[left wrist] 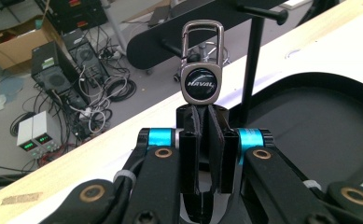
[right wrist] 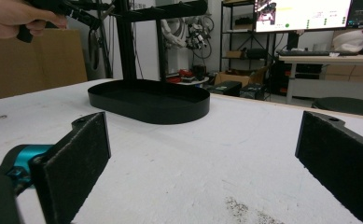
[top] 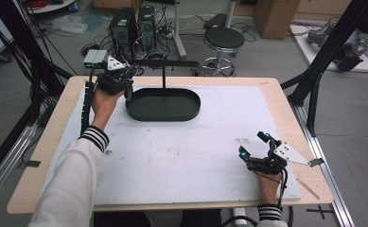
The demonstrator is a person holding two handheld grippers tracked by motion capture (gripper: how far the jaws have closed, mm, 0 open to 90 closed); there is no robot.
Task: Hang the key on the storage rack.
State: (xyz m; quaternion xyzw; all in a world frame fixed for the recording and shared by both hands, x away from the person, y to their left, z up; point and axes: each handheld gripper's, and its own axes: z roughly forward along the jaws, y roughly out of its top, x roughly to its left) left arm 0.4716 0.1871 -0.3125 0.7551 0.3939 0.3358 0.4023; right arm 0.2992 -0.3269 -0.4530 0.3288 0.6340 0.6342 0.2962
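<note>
At the table's far left corner, the left gripper (top: 125, 80) has its jaws pressed together on the strap of a metal HAVAL keychain (left wrist: 201, 70), held up beside the black stand's (top: 163, 75) crossbar, above the oval tray base (top: 162, 105). Near the front right, the right gripper (top: 257, 149) rests on the white mat (top: 181, 151), jaws wide apart.

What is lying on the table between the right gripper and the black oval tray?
Nothing: from the right gripper to the black oval tray lies only bare white mat, faintly stained, in the high view.
</note>
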